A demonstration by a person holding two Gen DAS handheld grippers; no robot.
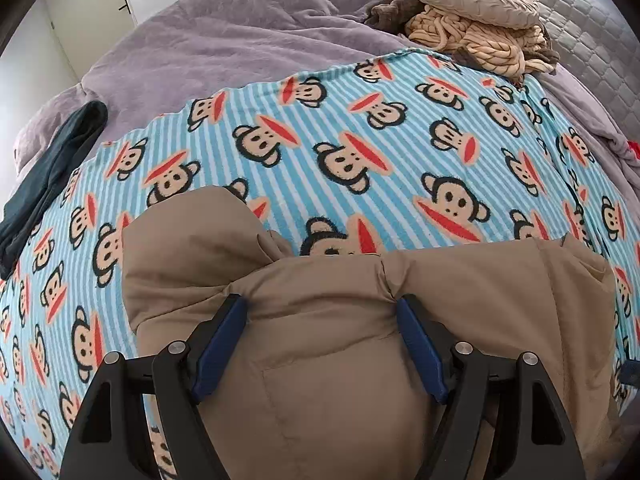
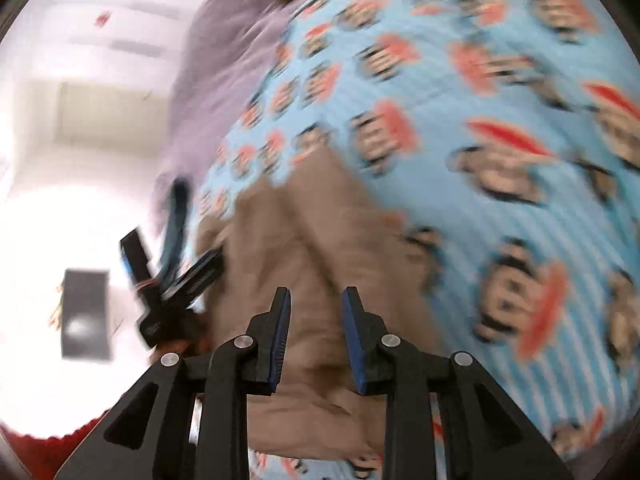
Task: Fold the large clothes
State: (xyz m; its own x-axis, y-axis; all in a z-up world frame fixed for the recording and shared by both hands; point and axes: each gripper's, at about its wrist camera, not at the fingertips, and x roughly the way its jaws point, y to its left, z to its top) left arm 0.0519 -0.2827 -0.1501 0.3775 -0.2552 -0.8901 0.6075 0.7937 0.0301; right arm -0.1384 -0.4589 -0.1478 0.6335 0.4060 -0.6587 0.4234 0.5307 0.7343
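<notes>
Left gripper (image 1: 322, 304): jaws wide, pressed against a puffy fold of the tan jacket (image 1: 328, 360).
Right gripper (image 2: 316, 300): parted, above jacket, nothing held.
Jacket: on monkey-print blanket (image 1: 360, 132).

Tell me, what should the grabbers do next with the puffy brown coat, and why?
Probably the left gripper should close on the brown coat. Its fingers are spread wide on either side of a puffy fold and seem to press into it, but are not pinching it. The coat lies bunched on the monkey blanket. The right gripper is open above the coat too, its view blurred.
</notes>
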